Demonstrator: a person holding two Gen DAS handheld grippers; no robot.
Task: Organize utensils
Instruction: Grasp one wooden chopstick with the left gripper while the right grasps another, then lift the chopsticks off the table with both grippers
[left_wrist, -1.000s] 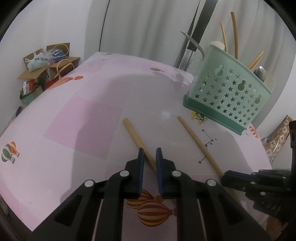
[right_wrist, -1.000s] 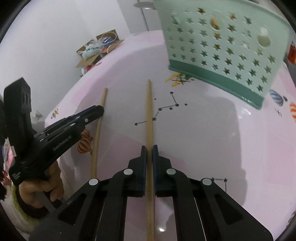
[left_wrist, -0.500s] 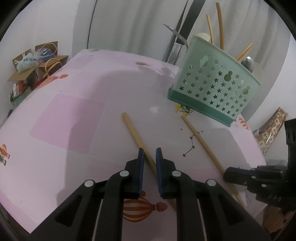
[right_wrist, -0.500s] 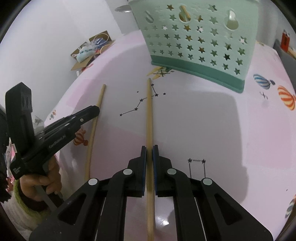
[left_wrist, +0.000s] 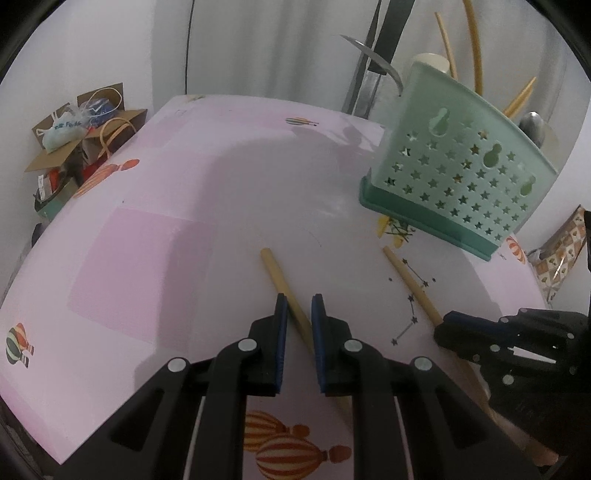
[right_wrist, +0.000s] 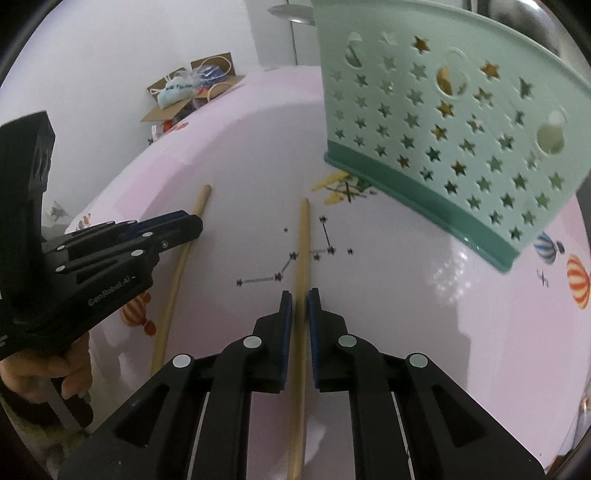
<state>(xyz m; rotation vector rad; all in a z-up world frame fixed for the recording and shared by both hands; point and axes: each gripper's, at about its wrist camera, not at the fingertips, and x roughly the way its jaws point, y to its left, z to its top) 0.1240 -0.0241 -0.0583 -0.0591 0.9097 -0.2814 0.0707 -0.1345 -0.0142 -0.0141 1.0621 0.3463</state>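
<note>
My left gripper (left_wrist: 298, 301) is shut on a wooden chopstick (left_wrist: 275, 273) that crosses its pads at a slant, thick end forward. My right gripper (right_wrist: 299, 295) has a second chopstick (right_wrist: 303, 236) straight between its jaws. Those jaws are opening, and a thin gap shows beside the stick. Each view also catches the other gripper low at its side. A mint green star-holed basket (left_wrist: 461, 173) stands ahead on the pink table (left_wrist: 184, 221), close above the right chopstick's end (right_wrist: 304, 203), and holds several utensils.
An open cardboard box (left_wrist: 81, 140) of bags sits off the table's far left edge. White curtains hang behind. A knife blade (left_wrist: 373, 55) and a spoon (left_wrist: 532, 125) stick up from the basket. A person's hand (right_wrist: 44, 373) grips the left tool's handle.
Both grippers shifted over the table with their chopsticks. The basket now fills more of the right wrist view. The right jaws have eased apart, and less of that chopstick shows ahead of them.
</note>
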